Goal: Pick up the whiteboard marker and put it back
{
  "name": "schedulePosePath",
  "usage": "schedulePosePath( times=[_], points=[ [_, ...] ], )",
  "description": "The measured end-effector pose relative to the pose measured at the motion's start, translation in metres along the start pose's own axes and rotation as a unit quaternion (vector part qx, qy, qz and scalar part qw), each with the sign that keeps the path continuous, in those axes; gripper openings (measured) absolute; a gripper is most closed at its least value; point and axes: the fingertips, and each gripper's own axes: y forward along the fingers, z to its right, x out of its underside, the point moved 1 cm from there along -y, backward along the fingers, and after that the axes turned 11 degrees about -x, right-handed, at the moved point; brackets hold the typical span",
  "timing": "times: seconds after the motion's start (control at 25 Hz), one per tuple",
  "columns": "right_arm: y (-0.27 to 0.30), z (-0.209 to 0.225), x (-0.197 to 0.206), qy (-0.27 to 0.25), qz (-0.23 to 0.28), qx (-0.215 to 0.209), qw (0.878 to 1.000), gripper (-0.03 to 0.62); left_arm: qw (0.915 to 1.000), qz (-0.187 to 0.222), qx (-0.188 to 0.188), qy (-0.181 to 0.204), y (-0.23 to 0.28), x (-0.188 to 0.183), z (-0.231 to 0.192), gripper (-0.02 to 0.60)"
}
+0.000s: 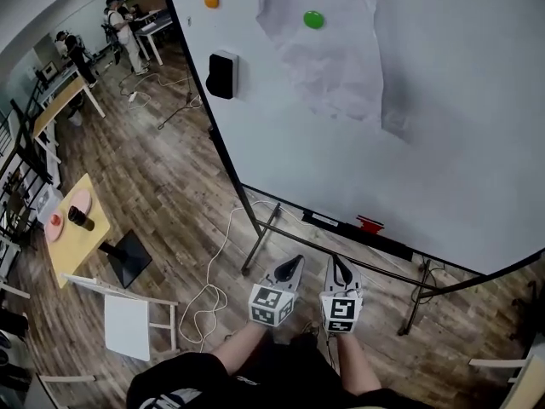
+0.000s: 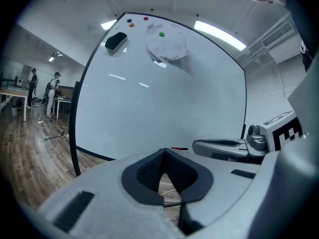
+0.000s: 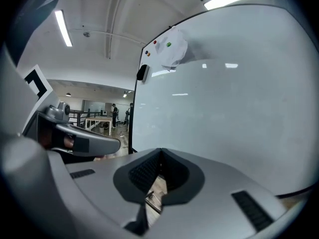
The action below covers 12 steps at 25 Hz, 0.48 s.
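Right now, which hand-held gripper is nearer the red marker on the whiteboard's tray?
Right. The right hand-held gripper is below and left of the red marker; the left hand-held gripper lies farther left.

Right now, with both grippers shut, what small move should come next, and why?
Probably open the right gripper and advance it toward the red marker on the whiteboard tray: its jaws are together and empty, and the marker lies ahead, untouched.

red marker (image 1: 370, 224) on whiteboard tray (image 1: 393, 245) | left tool (image 1: 296, 264), right tool (image 1: 339, 264) side by side below
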Motion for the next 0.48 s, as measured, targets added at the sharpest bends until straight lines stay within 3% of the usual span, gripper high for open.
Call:
schedulePosePath(
  times=[0.16, 0.48],
  points=[
    [0.005, -0.018, -0.016, -0.016, 0.010, 0.023, 1.000, 0.003, 0.9996, 0.017, 0.022, -0.007, -0.014, -0.009, -0.020, 0.006],
    [0.007, -0.085, -0.036, -0.005, 0.023, 0.121, 0.992, 0.003, 0.9966, 0.042, 0.069, 0.016, -0.051, -0.033, -0.097, 0.006]
  ],
)
